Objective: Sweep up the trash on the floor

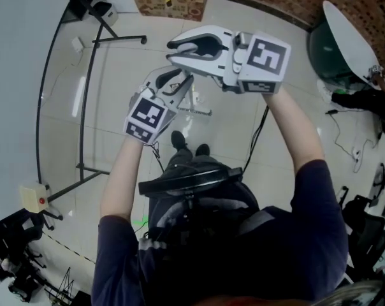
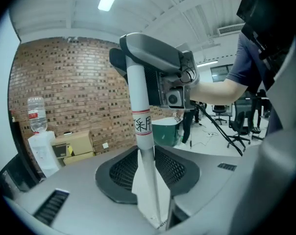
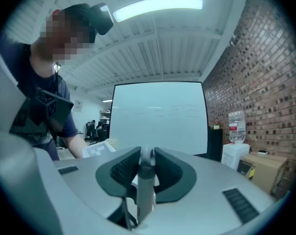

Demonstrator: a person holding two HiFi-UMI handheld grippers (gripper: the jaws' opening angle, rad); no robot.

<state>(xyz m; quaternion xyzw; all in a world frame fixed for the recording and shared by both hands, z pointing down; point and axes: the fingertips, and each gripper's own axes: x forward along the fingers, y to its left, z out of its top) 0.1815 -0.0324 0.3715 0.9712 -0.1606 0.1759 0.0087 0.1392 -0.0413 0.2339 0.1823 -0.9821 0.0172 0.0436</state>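
**Two-point grip**

White pole [image 2: 139, 106] w/ red-banded label [image 2: 142, 125] is clamped upright btwn pads of L gripper [image 2: 147, 163]. Its top end is pinched by jaws of R gripper [image 3: 145, 165]. Both are held in front of person, over tiled floor [image 1: 116, 75].

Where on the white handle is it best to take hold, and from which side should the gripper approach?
Probably best: take the handle on its plain straight shaft beside the label. Approach from the side, square to its length, so the grip closes across the narrow round section.
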